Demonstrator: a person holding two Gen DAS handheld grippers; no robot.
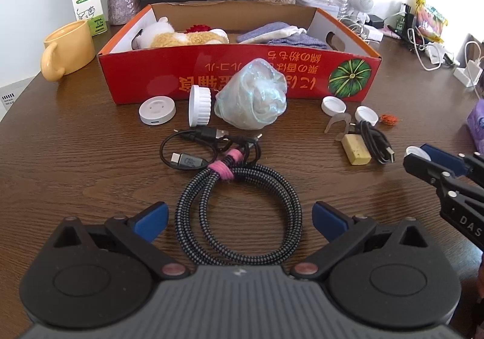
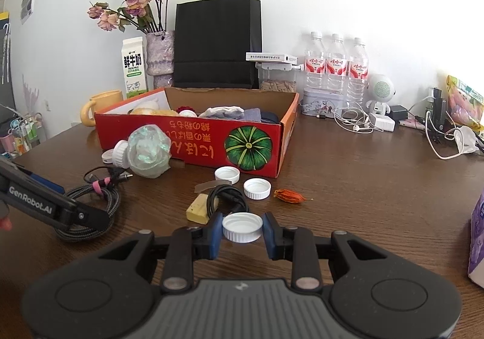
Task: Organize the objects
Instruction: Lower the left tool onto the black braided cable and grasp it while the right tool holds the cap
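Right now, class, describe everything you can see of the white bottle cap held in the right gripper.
The white bottle cap is a round, shallow plastic lid with a ribbed side wall and a smooth rim. It sits open side up, level, just above the brown wooden table. The right gripper is shut on it, one blue pad pressing each side. Nothing else touches it.
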